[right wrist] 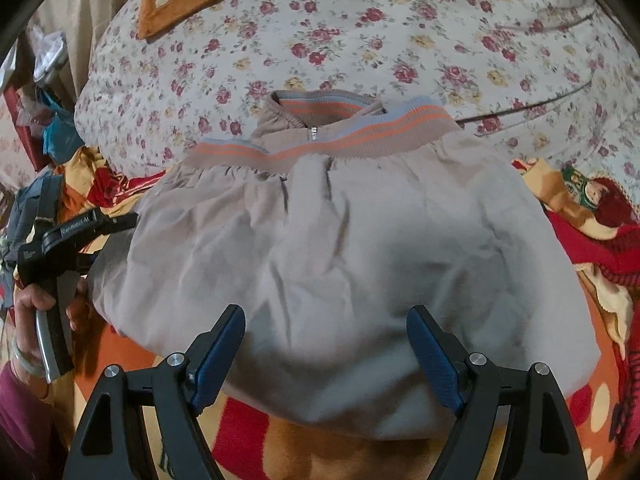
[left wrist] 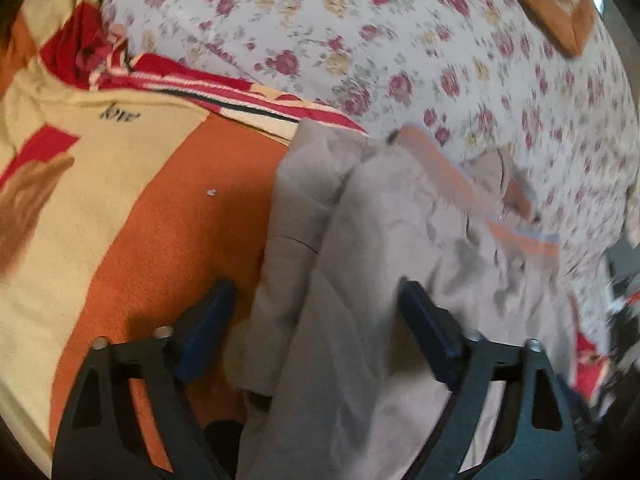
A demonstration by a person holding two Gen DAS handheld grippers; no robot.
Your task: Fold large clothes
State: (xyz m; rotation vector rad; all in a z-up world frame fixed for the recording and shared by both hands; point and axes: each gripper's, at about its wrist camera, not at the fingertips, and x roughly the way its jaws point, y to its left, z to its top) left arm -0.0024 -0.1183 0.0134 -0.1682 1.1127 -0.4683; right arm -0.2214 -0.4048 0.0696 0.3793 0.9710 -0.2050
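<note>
Folding looks partway done — the beige-grey zip jacket with orange-and-blue striped ribbed bands (right wrist: 344, 248) lies on the bed as a squarish bundle, sides seemingly tucked in, hem band and collar at the far edge. It rests mostly on the orange, cream and red fleece blanket (left wrist: 168, 240), w/ its far edge reaching the white bedsheet printed with dark-red roses (right wrist: 400, 32).

Left side first: the left gripper (left wrist: 316, 304) hangs over the jacket's left border, jaws wide, one blue pad over bare blanket, the other over cloth; nothing pinched. In the right wrist view the person's hand (right wrist: 44, 312) grips that tool's handle, just beside the garment's left edge.

Moving right: the right gripper (right wrist: 326, 336) hovers over the near edge of the bundle, jaws also wide, pads not pressing on fabric.

Judgement: a fold has prob. just been laid and both tools are free for the next one. Next move likely calls for each gripper to drop to the near edge, pinch through all layers, then carry it toward the striped band — keeping corners aligned so the slippery-looking cloth doesn't slide apart.
</note>
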